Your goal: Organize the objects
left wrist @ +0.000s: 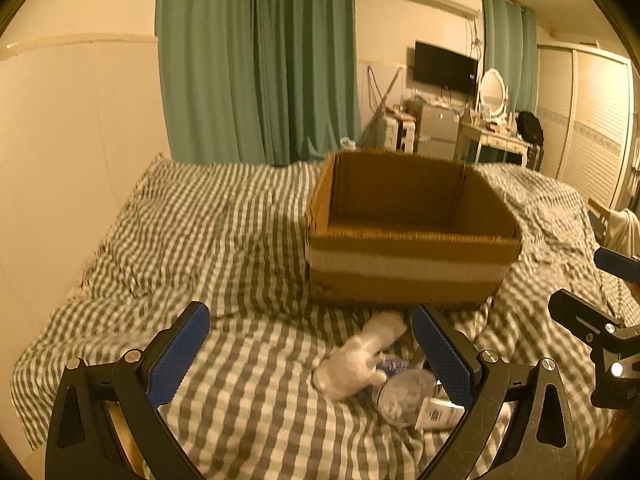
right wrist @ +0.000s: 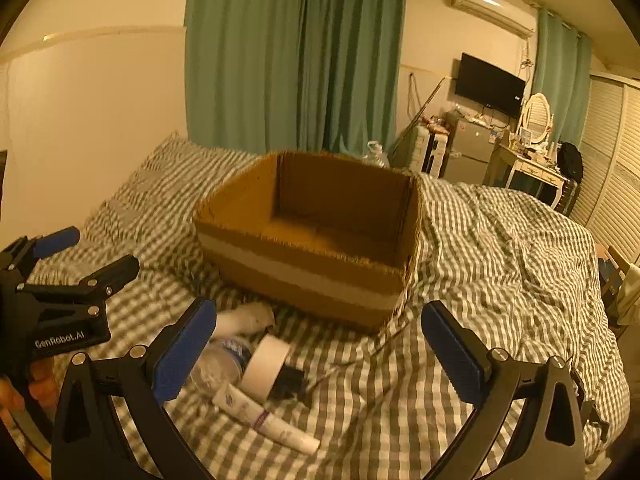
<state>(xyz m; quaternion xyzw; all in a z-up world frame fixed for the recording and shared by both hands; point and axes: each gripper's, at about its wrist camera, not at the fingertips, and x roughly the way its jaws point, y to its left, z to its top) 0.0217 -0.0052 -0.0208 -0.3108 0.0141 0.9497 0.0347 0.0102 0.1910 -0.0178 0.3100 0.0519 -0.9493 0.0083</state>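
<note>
An open cardboard box (left wrist: 408, 268) (right wrist: 308, 276) stands on the checked bed and looks empty. In front of it lies a small pile: a white soft toy (left wrist: 356, 360) (right wrist: 248, 318), a clear plastic bottle (left wrist: 404, 394) (right wrist: 218, 364), a roll of white tape (right wrist: 266, 366), a small black object (right wrist: 290, 382) and a white tube (right wrist: 264, 420) (left wrist: 438, 416). My left gripper (left wrist: 310, 316) is open and empty above the pile's left side. My right gripper (right wrist: 320, 312) is open and empty above the pile's right side.
The grey-and-white checked bedspread (left wrist: 200, 240) (right wrist: 500, 264) covers the bed. A wall runs along the left side. Green curtains (left wrist: 256, 60), a dresser with mirror (right wrist: 532, 160) and a wardrobe (left wrist: 592, 128) stand beyond the bed.
</note>
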